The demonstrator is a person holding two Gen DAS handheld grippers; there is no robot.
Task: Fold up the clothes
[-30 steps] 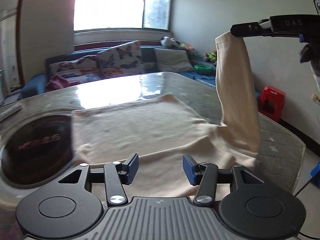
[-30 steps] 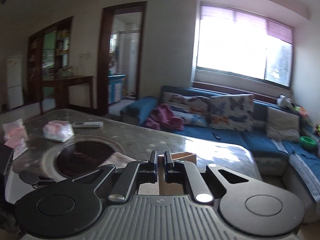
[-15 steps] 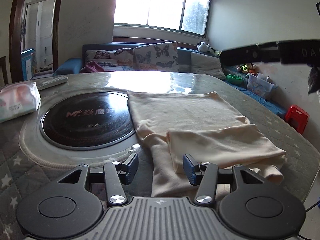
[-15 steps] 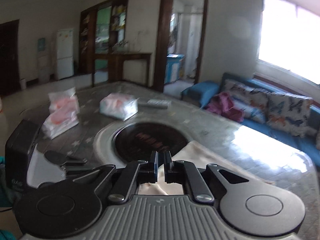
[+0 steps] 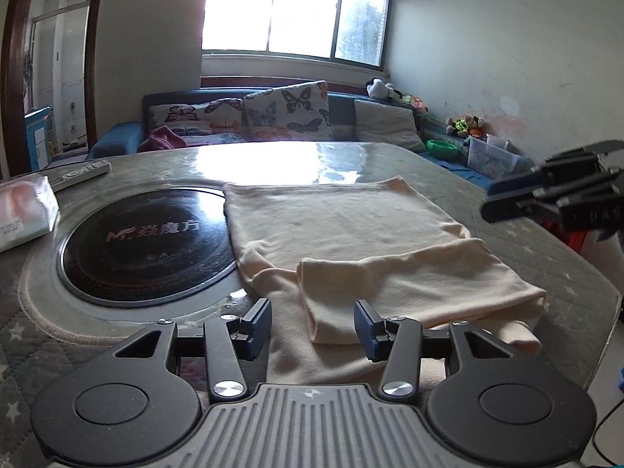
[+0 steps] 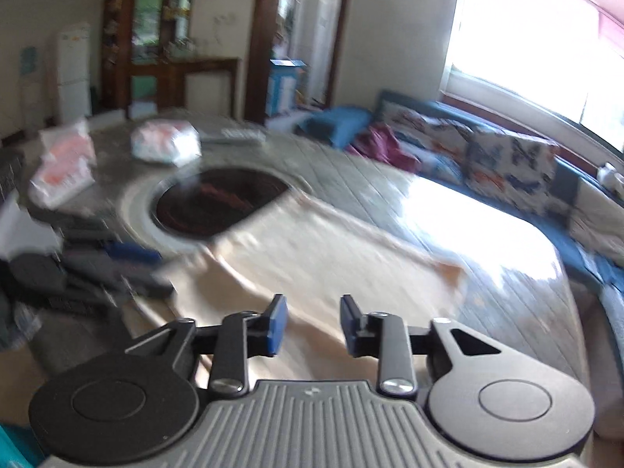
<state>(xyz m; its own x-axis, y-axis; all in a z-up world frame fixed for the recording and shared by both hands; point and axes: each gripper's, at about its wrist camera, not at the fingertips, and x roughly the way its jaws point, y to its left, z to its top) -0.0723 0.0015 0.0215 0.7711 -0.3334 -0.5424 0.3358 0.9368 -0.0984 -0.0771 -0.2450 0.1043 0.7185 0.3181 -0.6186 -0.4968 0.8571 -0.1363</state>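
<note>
A cream garment (image 5: 351, 234) lies flat on the table, with one sleeve (image 5: 409, 284) folded across its near part. My left gripper (image 5: 314, 329) is open and empty, just above the garment's near edge. My right gripper (image 6: 312, 325) is open and empty over the garment (image 6: 331, 257); that view is blurred by motion. The right gripper also shows in the left wrist view (image 5: 546, 199), in the air to the right of the garment. The left gripper shows in the right wrist view (image 6: 117, 269) at the left.
A round black cooktop (image 5: 144, 241) is set in the table left of the garment. A tissue pack (image 5: 23, 214) and a remote (image 5: 80, 173) lie at the far left. The table's right edge (image 5: 608, 304) is near the folded sleeve. A sofa (image 5: 273, 121) stands behind.
My right gripper carried the sleeve across the garment, let go of it and opened. It has moved back to the right. My left gripper stayed open.
</note>
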